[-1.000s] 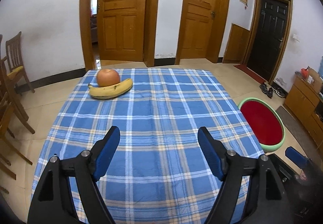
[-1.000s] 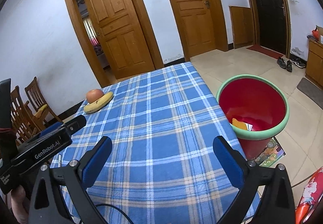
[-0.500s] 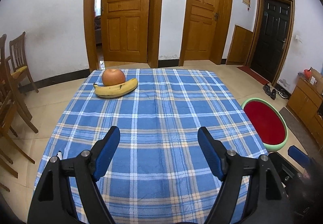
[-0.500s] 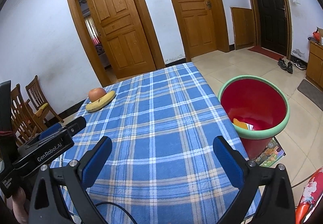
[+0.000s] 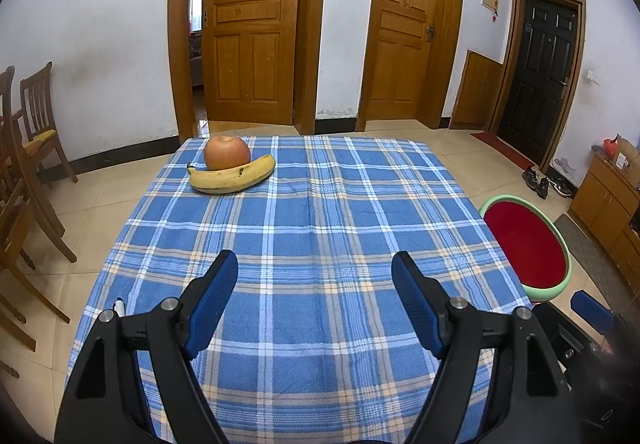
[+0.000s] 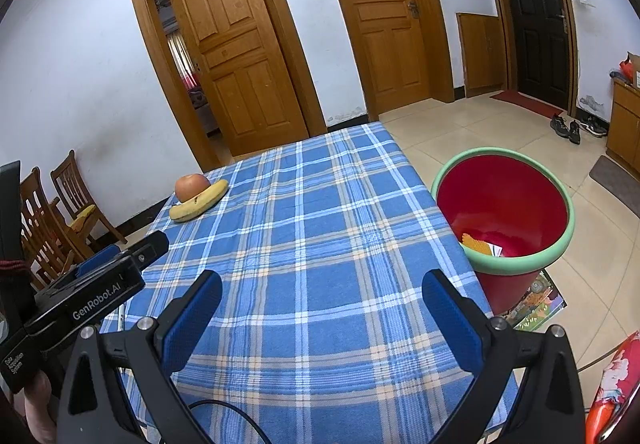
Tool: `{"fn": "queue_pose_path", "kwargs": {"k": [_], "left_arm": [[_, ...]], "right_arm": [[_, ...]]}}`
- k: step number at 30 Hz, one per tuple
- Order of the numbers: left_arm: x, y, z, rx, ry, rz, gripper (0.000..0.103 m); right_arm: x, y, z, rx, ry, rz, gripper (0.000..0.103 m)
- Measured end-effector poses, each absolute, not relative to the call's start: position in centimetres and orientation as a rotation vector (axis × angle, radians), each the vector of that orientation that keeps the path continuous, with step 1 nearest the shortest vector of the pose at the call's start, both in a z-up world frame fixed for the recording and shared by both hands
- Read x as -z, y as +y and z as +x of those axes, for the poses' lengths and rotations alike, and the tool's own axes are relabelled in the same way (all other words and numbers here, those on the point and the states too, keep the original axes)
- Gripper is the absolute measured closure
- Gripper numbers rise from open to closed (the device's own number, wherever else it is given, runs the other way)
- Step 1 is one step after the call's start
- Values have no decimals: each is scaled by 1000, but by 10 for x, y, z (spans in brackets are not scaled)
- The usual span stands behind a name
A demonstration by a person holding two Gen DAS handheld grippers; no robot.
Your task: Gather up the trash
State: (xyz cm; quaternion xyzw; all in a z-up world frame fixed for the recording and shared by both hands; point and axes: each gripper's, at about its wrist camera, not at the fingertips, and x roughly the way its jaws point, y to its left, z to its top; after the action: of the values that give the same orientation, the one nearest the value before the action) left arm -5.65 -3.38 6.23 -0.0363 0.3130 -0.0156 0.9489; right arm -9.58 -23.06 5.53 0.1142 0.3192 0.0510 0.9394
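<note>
A table with a blue plaid cloth [image 5: 320, 224] fills both views. At its far left lie an apple [image 5: 227, 152] and a banana [image 5: 232, 178], touching each other; the right wrist view shows the same apple [image 6: 192, 186] and banana [image 6: 198, 202]. On the floor by the table's right side stands a red bin with a green rim [image 6: 516, 266], with orange and white scraps [image 6: 480, 246] at its bottom. My left gripper [image 5: 314, 258] is open over the near cloth, nothing between its blue pads. My right gripper [image 6: 322, 276] is open too and holds nothing.
Wooden chairs [image 5: 36, 132] stand left of the table. A small white object [image 5: 119, 306] lies at the near left table edge. A colourful booklet [image 6: 536, 300] lies under the bin. Wooden doors line the far wall. A low cabinet [image 5: 604, 200] and shoes [image 5: 540, 182] are at the right.
</note>
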Motion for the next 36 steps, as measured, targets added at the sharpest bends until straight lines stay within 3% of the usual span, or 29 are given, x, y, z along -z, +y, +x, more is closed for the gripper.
{"fn": "queue_pose_path", "kwargs": {"k": [36], "left_arm": [[-63, -33, -57, 28, 638, -80, 24]], "right_arm": [[-55, -230, -96, -104, 653, 234, 1]]}}
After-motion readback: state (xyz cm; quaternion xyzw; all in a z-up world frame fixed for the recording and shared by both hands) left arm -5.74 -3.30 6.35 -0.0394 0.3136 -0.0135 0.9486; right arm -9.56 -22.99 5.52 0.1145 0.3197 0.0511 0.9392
